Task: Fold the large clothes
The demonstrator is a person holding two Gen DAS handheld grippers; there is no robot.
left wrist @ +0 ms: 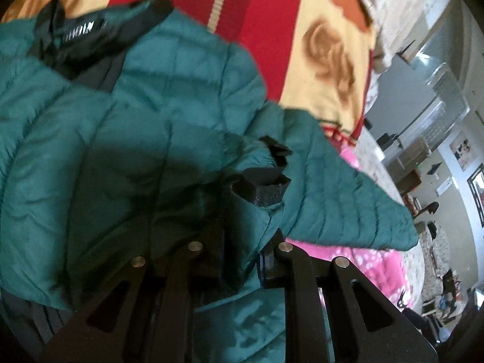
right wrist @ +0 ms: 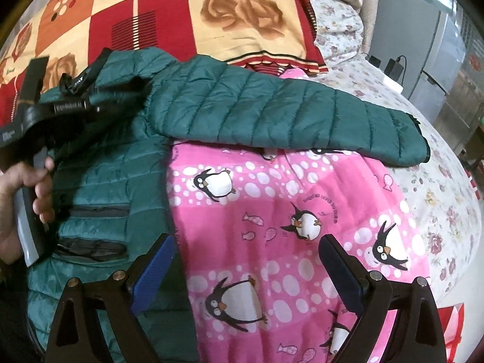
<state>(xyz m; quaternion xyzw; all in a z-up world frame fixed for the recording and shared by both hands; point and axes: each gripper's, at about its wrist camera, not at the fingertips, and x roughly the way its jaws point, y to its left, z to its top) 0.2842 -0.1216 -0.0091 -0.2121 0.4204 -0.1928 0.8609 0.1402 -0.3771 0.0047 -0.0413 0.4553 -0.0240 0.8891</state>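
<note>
We see teal quilted puffer jacket [right wrist: 121, 163] lying on bed over pink penguin-print blanket [right wrist: 272, 211], one sleeve stretched out. Left gripper [left wrist: 257, 178] fingers pinch cuff fabric. Right gripper [right wrist: 246, 269] fingers wide apart, empty.

I see a pink penguin blanket [right wrist: 272, 211] at lower centre of the right wrist frame, a red-and-cream patchwork blanket [right wrist: 169, 15] with rose prints across the top, and a floral bedsheet [right wrist: 423, 187] on the right. Grey cabinet [right wrist: 405, 42] upper right. In the left wrist frame, framed pictures [left wrist: 461, 151] at far right.
</note>
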